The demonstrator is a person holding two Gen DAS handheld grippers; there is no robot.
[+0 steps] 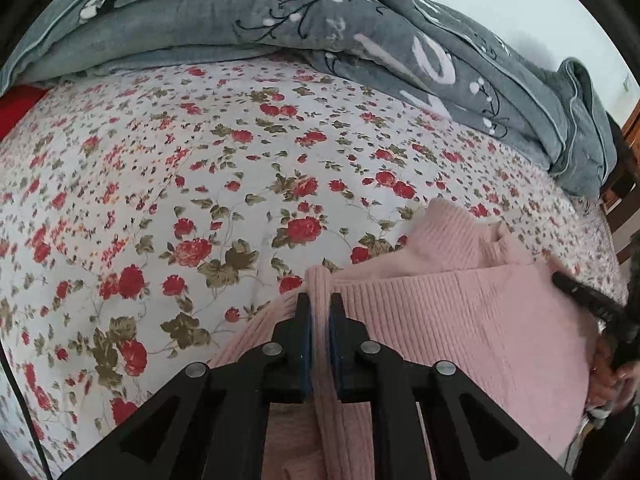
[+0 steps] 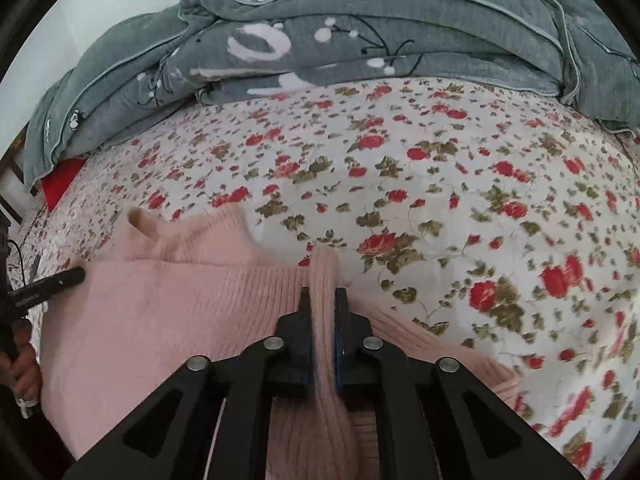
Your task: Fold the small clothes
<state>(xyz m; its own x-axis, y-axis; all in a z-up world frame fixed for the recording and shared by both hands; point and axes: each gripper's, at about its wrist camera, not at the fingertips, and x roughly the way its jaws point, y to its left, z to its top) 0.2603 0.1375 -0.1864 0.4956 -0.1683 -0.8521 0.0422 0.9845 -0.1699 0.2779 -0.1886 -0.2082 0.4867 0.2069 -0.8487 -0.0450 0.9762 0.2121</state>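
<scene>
You're clamping both grippers on the pink sweater (image 1: 440,312), which is lying at 6 o'clock on the floral sheet (image 1: 200,184): left gripper (image 1: 320,312) and right gripper (image 2: 323,308) are each pinching a ribbed ridge. Risk: soft stretchy knit is slipping or bunching w/ thin bites, so the fold's skewing.

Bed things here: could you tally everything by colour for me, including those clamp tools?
Pink: 1, the knitted sweater
Grey: 1, the rumpled quilt
Floral red-and-white: 1, the bedsheet
Plain red: 1, a cloth under the quilt's end
Black: 2, the left gripper and right gripper, each shut on sweater fabric
Total: 6
</scene>
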